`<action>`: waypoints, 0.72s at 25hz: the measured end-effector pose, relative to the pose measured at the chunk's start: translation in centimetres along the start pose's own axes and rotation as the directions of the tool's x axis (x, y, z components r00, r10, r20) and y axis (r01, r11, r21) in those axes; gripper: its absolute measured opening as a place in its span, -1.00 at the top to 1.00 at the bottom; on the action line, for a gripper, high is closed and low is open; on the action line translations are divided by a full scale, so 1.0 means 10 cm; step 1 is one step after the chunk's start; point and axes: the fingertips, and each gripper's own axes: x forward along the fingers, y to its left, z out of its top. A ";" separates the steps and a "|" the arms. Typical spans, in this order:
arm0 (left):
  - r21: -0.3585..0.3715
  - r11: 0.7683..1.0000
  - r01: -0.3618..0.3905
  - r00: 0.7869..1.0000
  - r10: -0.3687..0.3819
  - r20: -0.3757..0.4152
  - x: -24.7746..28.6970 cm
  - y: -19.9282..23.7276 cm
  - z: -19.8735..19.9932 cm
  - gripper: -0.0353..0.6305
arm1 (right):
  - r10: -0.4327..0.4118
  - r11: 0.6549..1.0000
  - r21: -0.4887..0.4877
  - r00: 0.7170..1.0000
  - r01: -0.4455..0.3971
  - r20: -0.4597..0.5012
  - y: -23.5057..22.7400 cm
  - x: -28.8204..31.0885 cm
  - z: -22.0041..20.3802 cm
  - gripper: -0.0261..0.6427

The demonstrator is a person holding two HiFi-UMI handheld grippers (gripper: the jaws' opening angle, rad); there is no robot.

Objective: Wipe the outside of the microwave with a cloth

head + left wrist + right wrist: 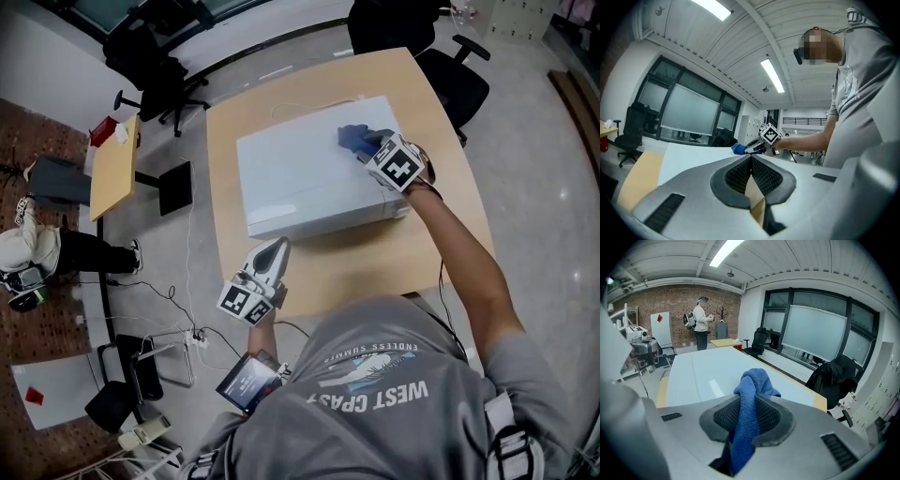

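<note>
Left gripper (pixel 277 246): jaws shut, empty, just off the near-left front of the white box-shaped microwave (pixel 300 183), not touching. The microwave's long axis runs left-right on the light wooden table (pixel 450 234). Right gripper (pixel 373 143) is nearer: jaws clamped on the blue terry cloth (pixel 352 137) at the top's far-right corner, with most of the top lying leftward of it. Door face unseen, contents unknown.

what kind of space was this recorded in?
Probably an open office or lab workspace, not a kitchen: swivel office chairs, a plain wooden desk, tall glazed partitions and a brick wall.
</note>
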 end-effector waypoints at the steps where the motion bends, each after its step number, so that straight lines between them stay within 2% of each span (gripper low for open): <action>1: 0.000 1.000 0.000 1.000 0.000 -0.002 0.05 -0.04 0.00 0.82 | -0.001 1.000 0.009 1.000 0.001 0.003 -0.06 -0.04 -0.06 0.67; 13: 0.006 1.000 -0.027 0.999 0.027 -0.017 0.54 -0.40 -0.02 0.82 | -0.026 0.986 0.165 0.992 0.006 0.121 -0.73 -0.46 -0.53 0.67; 16: 0.005 0.999 -0.037 0.999 0.037 -0.020 0.70 -0.49 -0.02 0.82 | -0.015 0.969 0.246 0.982 -0.033 0.189 -0.89 -0.54 -0.60 0.67; 18: 0.005 0.999 -0.042 0.999 0.042 -0.024 0.77 -0.50 0.00 0.82 | -0.011 0.944 0.321 0.971 -0.069 0.240 -1.00 -0.54 -0.62 0.67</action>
